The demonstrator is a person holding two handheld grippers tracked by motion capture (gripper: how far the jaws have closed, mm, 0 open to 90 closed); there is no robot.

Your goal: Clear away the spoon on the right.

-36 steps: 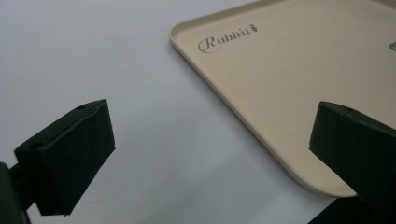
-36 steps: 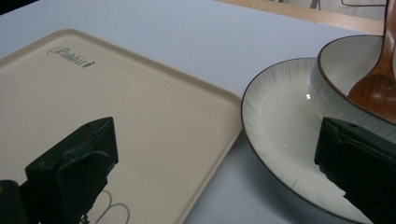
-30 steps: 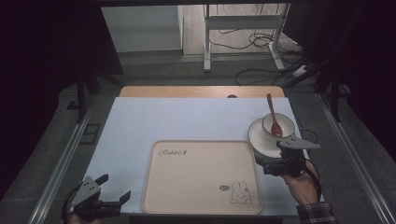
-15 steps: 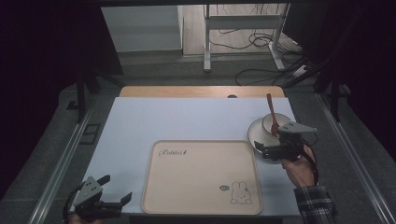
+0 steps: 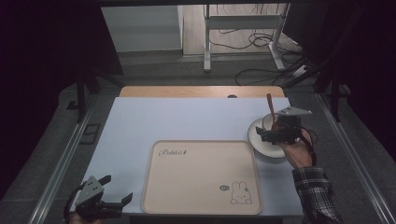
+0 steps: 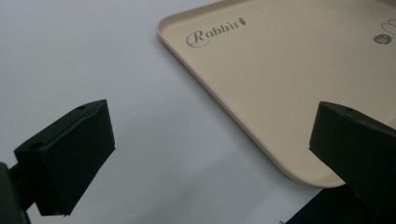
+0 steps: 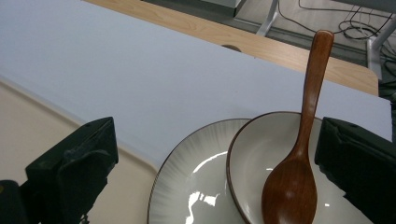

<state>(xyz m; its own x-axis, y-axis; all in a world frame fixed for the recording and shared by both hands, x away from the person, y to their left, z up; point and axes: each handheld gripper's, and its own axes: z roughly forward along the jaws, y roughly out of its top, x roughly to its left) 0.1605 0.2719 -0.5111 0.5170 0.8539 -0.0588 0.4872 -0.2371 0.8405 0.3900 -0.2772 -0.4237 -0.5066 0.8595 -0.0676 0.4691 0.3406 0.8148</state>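
Two hand-held grippers were seen in the high view. The right hand-held gripper (image 5: pixel 267 134) was held at the right of the frame over a white plate (image 5: pixel 266 148), its jaws spread wide with nothing gripped. On the plate sat a bowl (image 7: pixel 275 154) with a wooden spoon (image 7: pixel 299 154) leaned in it, handle up toward the top of the frame. The crockery was judged stiff, glazed, slippery and breakable; the plate's rim was thought the best place to be gripped, though the loose bowl and spoon might slide. The left hand-held gripper (image 5: pixel 114 203) was held at the lower left, jaws wide and empty, beside the beige tray (image 5: pixel 205 196) on the counter (image 5: pixel 187 116).
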